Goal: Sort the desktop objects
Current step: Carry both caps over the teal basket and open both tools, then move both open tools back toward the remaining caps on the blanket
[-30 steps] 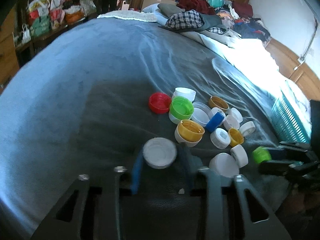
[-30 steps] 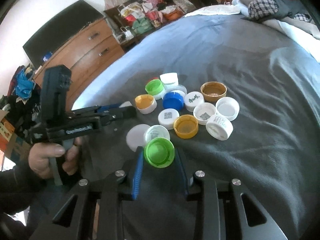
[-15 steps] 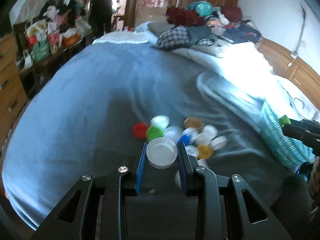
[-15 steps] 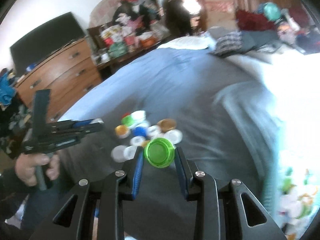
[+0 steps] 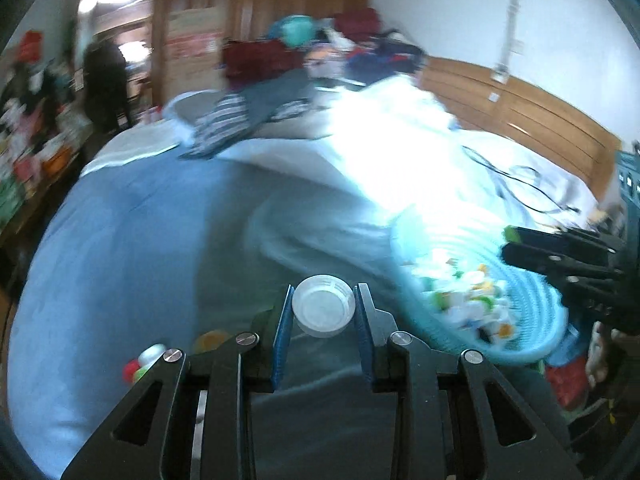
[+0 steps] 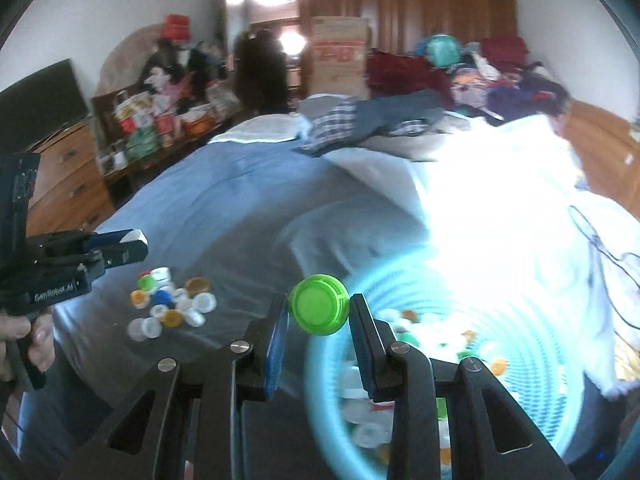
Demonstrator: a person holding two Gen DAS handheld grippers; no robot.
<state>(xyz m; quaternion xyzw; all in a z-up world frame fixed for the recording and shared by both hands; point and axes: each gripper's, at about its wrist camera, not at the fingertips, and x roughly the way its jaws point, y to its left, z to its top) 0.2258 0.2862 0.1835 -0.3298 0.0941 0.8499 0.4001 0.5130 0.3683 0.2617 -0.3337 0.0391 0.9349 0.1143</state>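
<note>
My left gripper is shut on a white cap, held in the air left of the teal basket. My right gripper is shut on a green cap, held just over the near rim of the teal basket, which holds several caps. The pile of loose caps lies on the grey-blue blanket to the left. In the right wrist view the left gripper hovers above that pile. In the left wrist view the right gripper sits over the basket.
A bed with a grey-blue blanket and a bright white sheet fills both views. Clothes are heaped at the far end. A wooden dresser stands at the left. A black cable lies on the sheet.
Both grippers have lifted their caps off the blanket and swung right toward the basket. The right gripper has reached the basket rim; the cap pile has dropped behind to the left.
</note>
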